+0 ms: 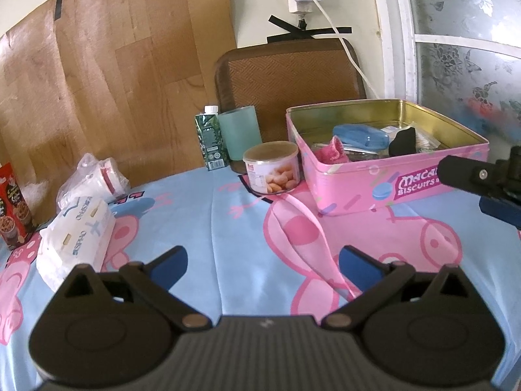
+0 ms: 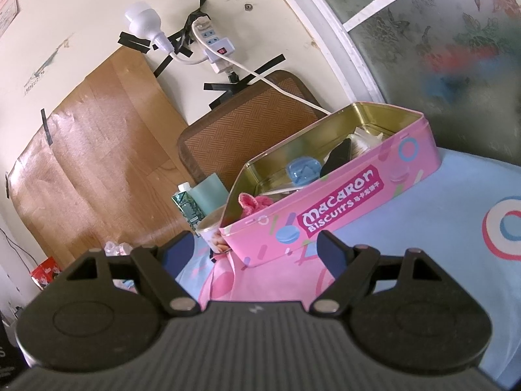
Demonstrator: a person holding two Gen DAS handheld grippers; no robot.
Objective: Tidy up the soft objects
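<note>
A bench point(image 1: 228, 228) draped in a blue cartoon-pig cloth carries an open pink macaron biscuit tin point(image 1: 384, 176) near the wall. Inside the tin lie a pink knitted piece point(image 1: 332, 153), a blue case point(image 1: 361, 135) and a black soft item point(image 1: 403, 141). The left gripper point(image 1: 262, 262) and right gripper point(image 2: 257, 251) hover with fingers spread, holding nothing.

Soft daylight through the frosted window point(image 1: 462, 49) fills both wrist views, leaving faint shadows under the pink tin point(image 1: 387, 182) on the surface point(image 1: 228, 228). Fisheye distortion bows the wood-grain panel point(image 1: 107, 81) and darkens the corners. The window's red and blue shapes are blurred; the tin's gold interior shows mild glare.
</note>
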